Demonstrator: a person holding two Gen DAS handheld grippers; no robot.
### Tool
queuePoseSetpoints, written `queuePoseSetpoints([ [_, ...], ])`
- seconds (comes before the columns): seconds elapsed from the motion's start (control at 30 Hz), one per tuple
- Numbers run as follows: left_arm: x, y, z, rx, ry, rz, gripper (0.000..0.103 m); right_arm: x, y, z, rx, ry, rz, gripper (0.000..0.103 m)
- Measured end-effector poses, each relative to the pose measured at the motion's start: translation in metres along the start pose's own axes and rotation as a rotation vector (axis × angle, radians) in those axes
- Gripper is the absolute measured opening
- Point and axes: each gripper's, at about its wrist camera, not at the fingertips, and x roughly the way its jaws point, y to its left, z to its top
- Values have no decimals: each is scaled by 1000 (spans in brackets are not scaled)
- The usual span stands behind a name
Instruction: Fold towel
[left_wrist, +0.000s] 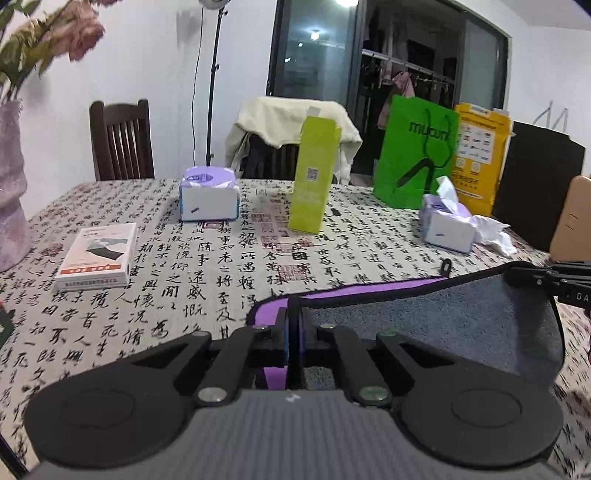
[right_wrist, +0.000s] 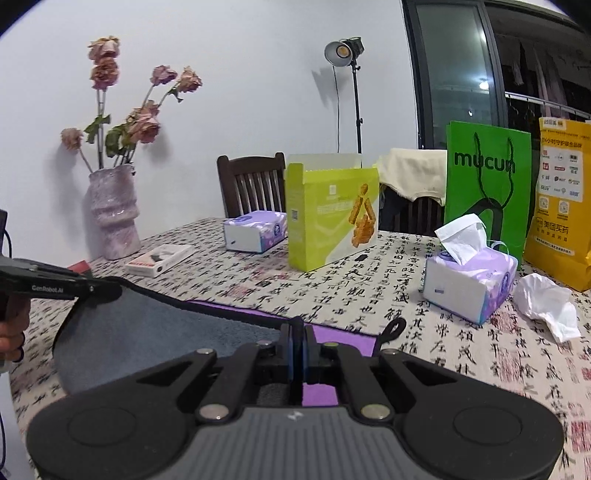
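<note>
The towel (left_wrist: 443, 325) is grey on one face and purple on the other, with a black hem. It lies on the calligraphy tablecloth (left_wrist: 207, 258), its near part lifted over the purple layer. My left gripper (left_wrist: 294, 314) is shut on the towel's left hem. My right gripper (right_wrist: 297, 332) is shut on the right hem of the towel (right_wrist: 155, 332). The right gripper shows at the right edge of the left wrist view (left_wrist: 554, 280). The left gripper shows at the left edge of the right wrist view (right_wrist: 74, 288). A black hanging loop (right_wrist: 392, 329) sticks out by the purple corner.
On the table stand a lime box (left_wrist: 314, 177), two tissue packs (left_wrist: 208, 199) (right_wrist: 469, 280), a crumpled tissue (right_wrist: 550, 306), a flat white box (left_wrist: 98, 254), a green bag (right_wrist: 487, 184), a yellow bag (right_wrist: 561, 206) and a pink vase (right_wrist: 112, 210). Chairs stand behind the table.
</note>
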Motion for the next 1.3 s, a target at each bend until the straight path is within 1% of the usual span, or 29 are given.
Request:
queuePoseSetpoints([
  [0.13,23,8,14,-20,24,-11,5,22,-11,10,17,19,-6,4],
  [0.3,45,14,27,-30,35,-20,5,49,-29,17,66,42,-10,4],
  [0.53,79,22,40,-42,76,-15,5,87,-45,18,117,106,-22,4],
  [0.7,111,30,38,-55,148,-16,6,110,-53,18,134,143,-34,4],
  [0.77,121,35,34,-85,173,2,7,122,-57,15,153,173,-37,5],
  [0.8,124,37,33,-93,185,-3,7,126,-59,12,164,182,-51,10],
  [0.83,125,39,31,-98,185,-6,9,130,-60,9,169,195,-71,13],
  [0.87,124,40,30,-95,180,-4,14,132,-61,6,170,189,-71,13],
  [0.97,118,43,31,-96,173,19,24,131,-62,6,174,183,-70,17],
  [1.0,115,44,32,-99,171,25,26,129,-62,7,176,180,-72,23],
  [1.03,113,45,33,-101,167,31,30,128,-61,9,178,179,-76,26],
  [1.07,110,46,34,-102,162,34,31,127,-61,10,179,181,-79,30],
  [1.2,98,46,35,-102,158,39,36,119,-58,17,170,170,-85,32],
  [1.3,88,41,33,-87,166,39,49,111,-54,22,156,168,-94,41],
])
